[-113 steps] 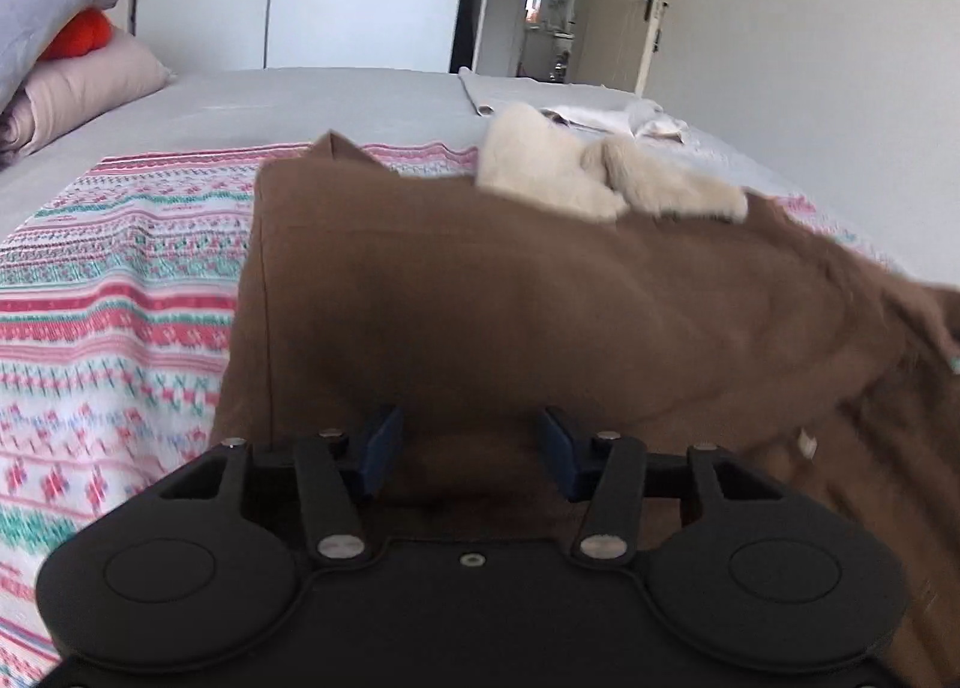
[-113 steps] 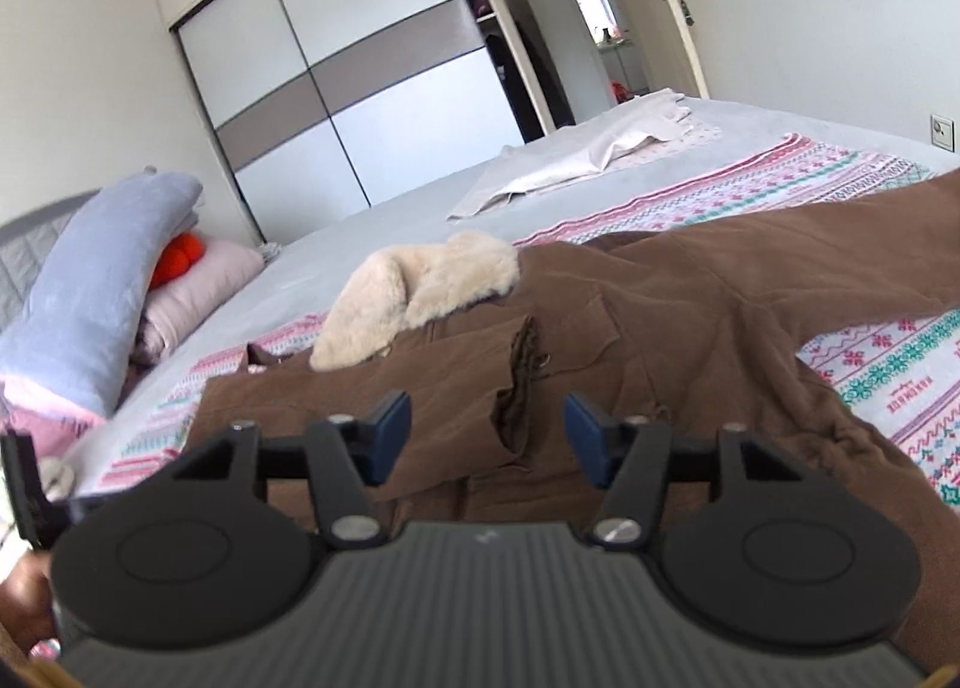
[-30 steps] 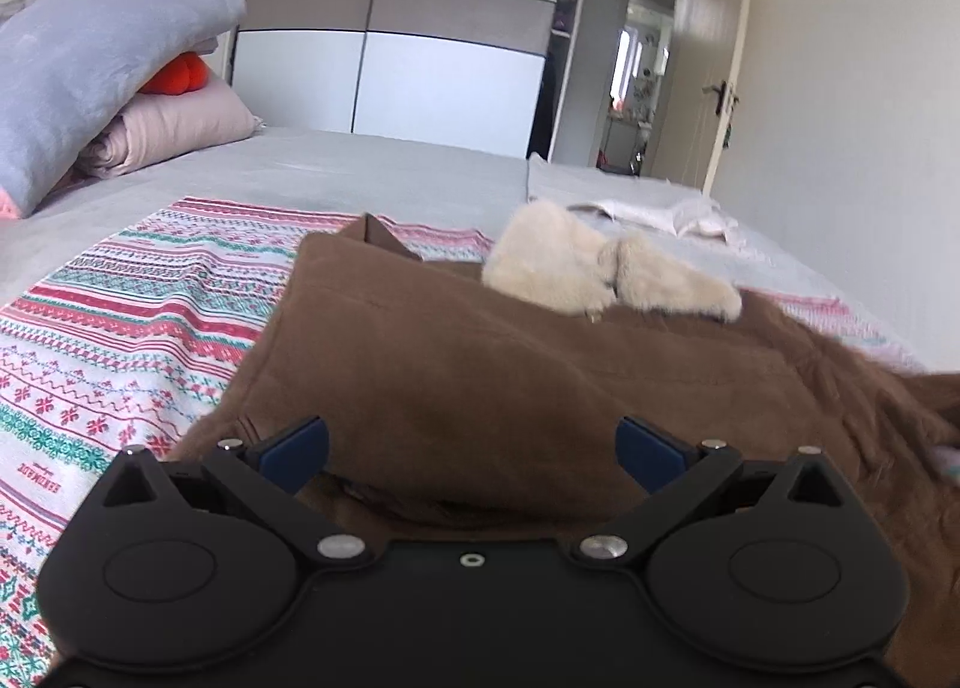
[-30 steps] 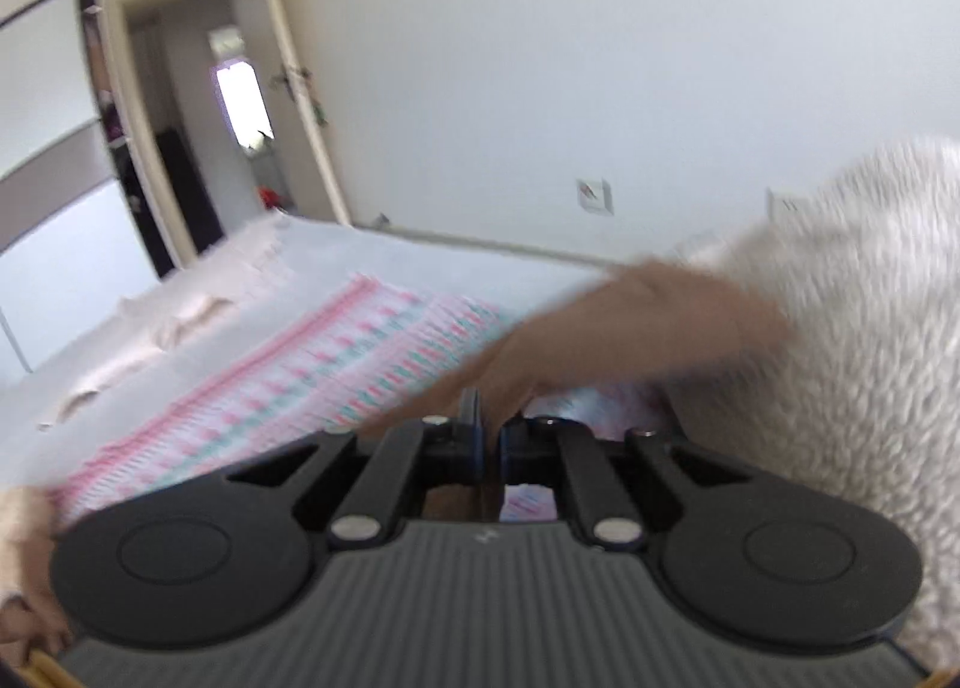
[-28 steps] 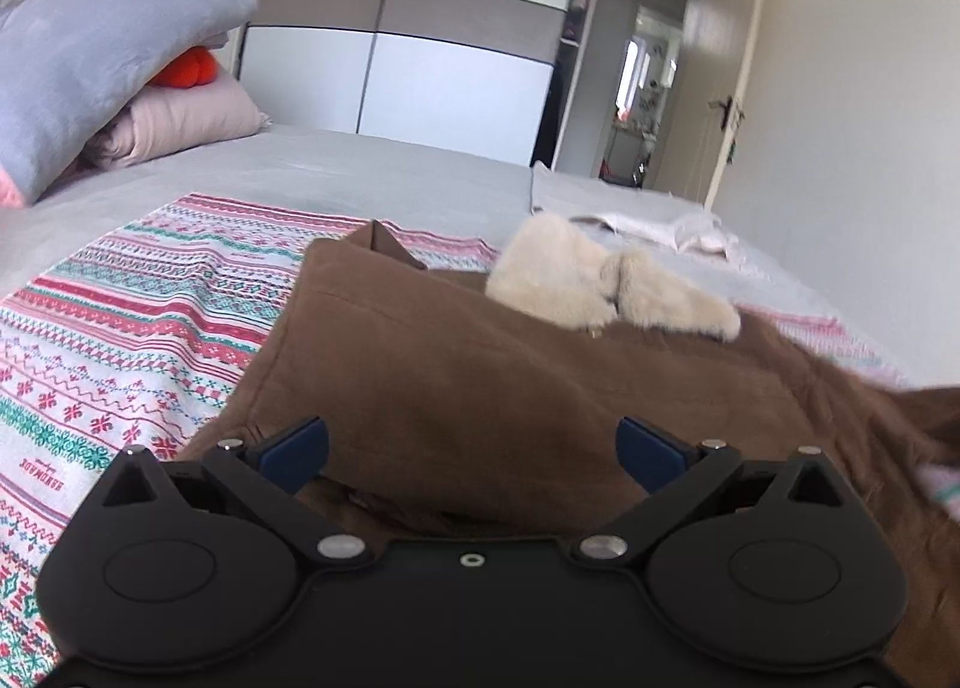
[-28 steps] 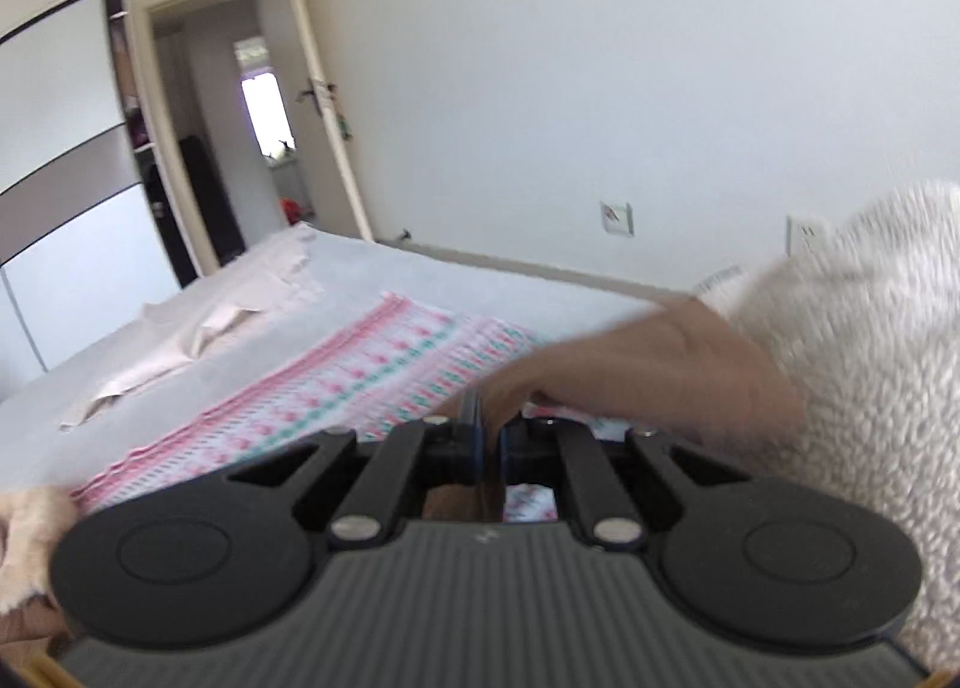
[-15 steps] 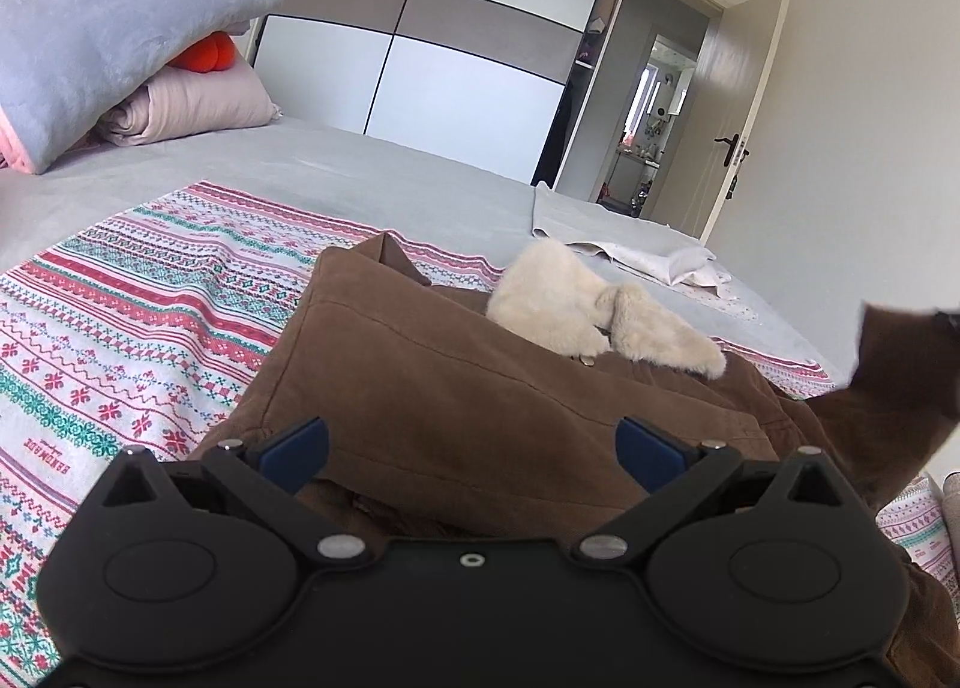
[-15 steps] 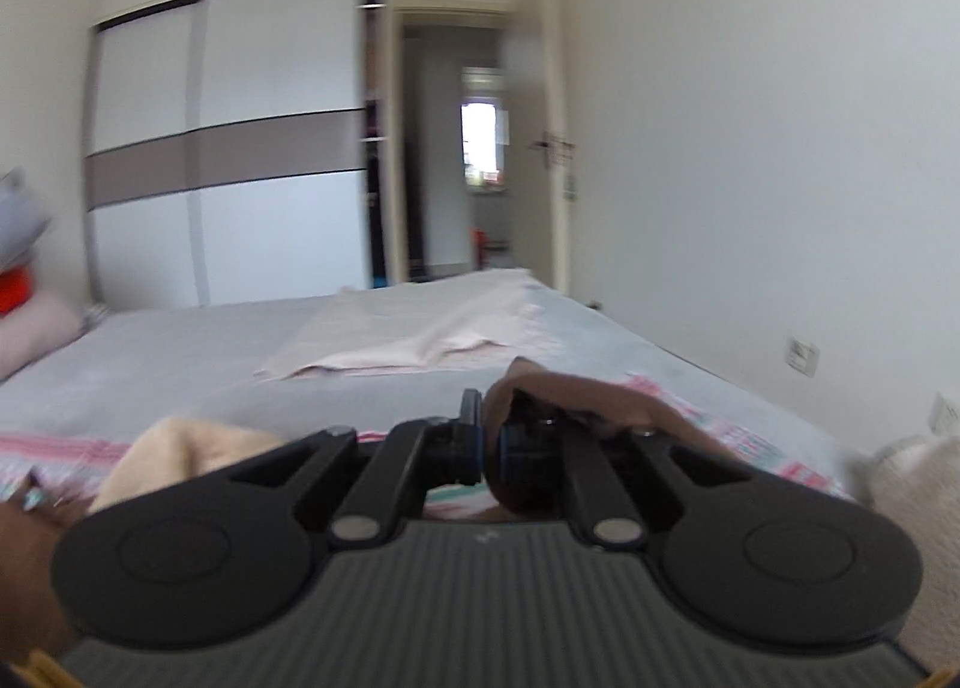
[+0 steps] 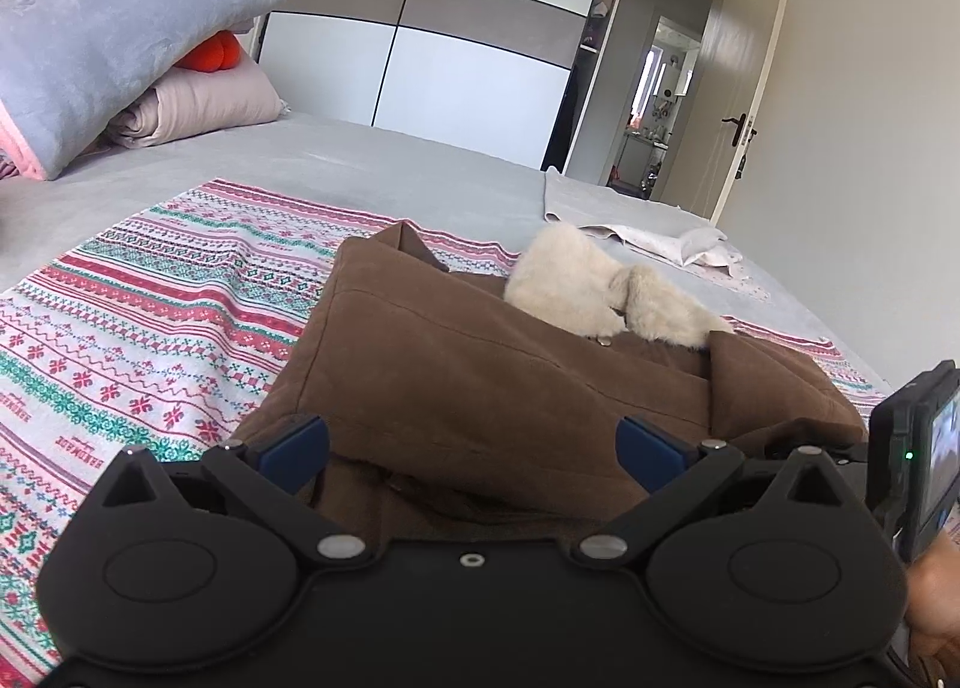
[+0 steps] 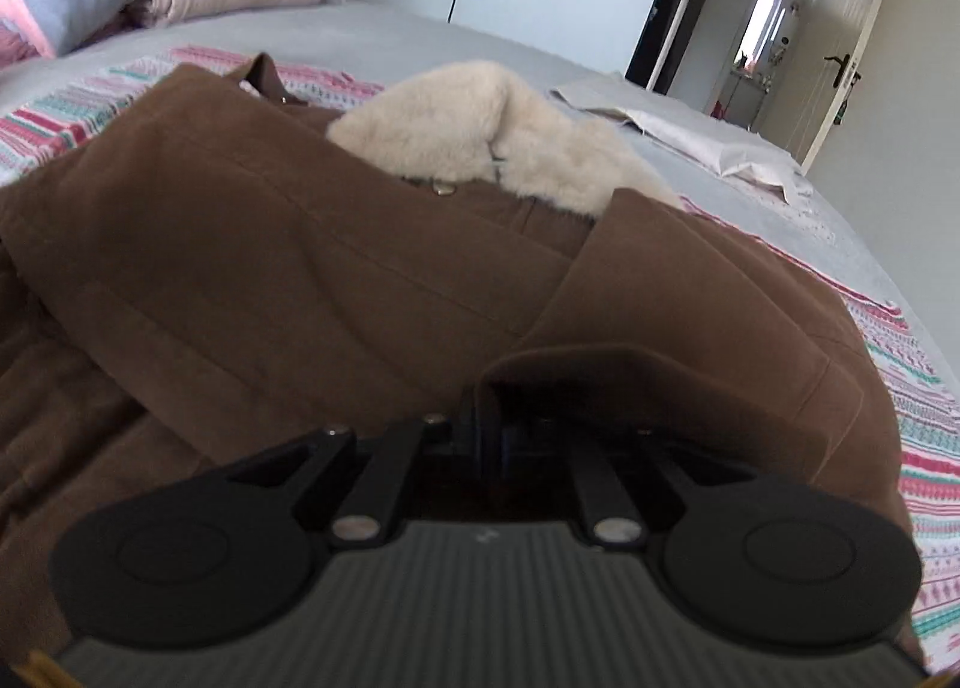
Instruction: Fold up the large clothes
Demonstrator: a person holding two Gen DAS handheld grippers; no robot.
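Clearly the right gripper [image 10: 489,436] had its jaws pressed together on a brown cuff [image 10: 600,370] of the coat [image 10: 300,268], the sleeve end curling up and over the fingers so that the pads themselves were hidden under cloth. From that pinch the sleeve [image 10: 720,292] ran away to the far right, up toward the shoulder, lying across the coat's body. The left gripper [image 9: 471,442] hung with its jaws wide apart and nothing between them, the blue pads [image 9: 294,442] low over the near edge of the coat, whether touching it I could not tell.

Just beyond both grippers the coat lay on the patterned blanket [image 9: 150,328], its long axis running from near to far, hem toward the grippers and the cream fur collar [image 9: 600,298] at the far end. Its left side already sat folded over the body, with a clean edge. The right sleeve was the loose part, and the right gripper was the one on it; the left was nearer the folded left side. In my judgement the coming move turned on that: the cuff had to be laid leftward and down across the body before letting go.

Farther out, a pale cloth [image 9: 648,232] lay on the grey bed [image 9: 360,165] at the far right, pillows [image 9: 120,45] were stacked far left, and a wardrobe [image 9: 468,51] stood beyond. No containers were in view
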